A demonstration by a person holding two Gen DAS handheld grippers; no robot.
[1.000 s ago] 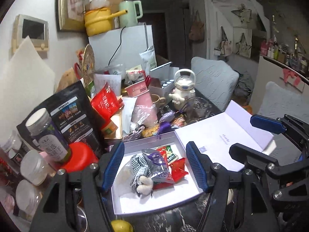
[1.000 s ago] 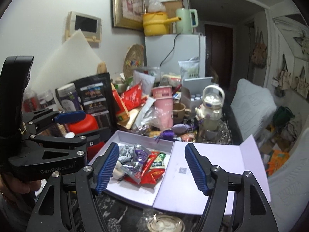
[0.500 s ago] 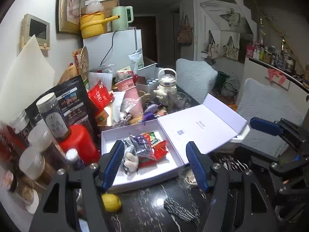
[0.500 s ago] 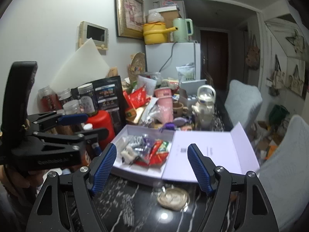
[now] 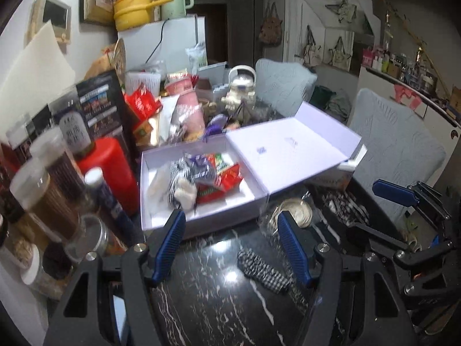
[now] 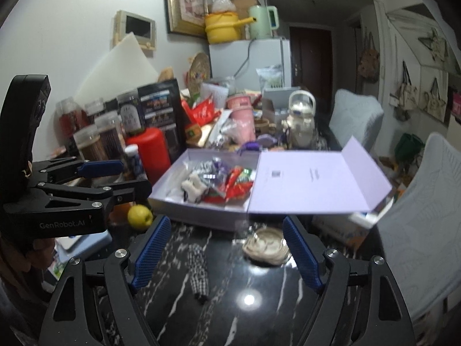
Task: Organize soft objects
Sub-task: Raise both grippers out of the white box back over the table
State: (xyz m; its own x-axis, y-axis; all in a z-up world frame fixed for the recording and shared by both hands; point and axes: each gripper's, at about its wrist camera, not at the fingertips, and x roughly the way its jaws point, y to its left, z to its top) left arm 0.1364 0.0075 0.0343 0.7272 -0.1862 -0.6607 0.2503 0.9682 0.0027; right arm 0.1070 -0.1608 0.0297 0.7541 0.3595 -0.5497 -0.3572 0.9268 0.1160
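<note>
Soft checkered black-and-white cloth strip (image 5: 263,269) lies on the black marble tabletop (image 5: 201,302) before your white open cardboard box (image 5: 201,222); you've drawn both tongs back from the box. Your left gripper (image 5: 230,245) hangs half open and empty; your right gripper (image 6: 224,250) has just been widening, holding nothing. Bare marble between box edge and you leaves room

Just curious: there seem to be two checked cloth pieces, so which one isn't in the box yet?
The checked cloth lying on the dark table in front of the white box; the other sits inside among the snack packets.
</note>
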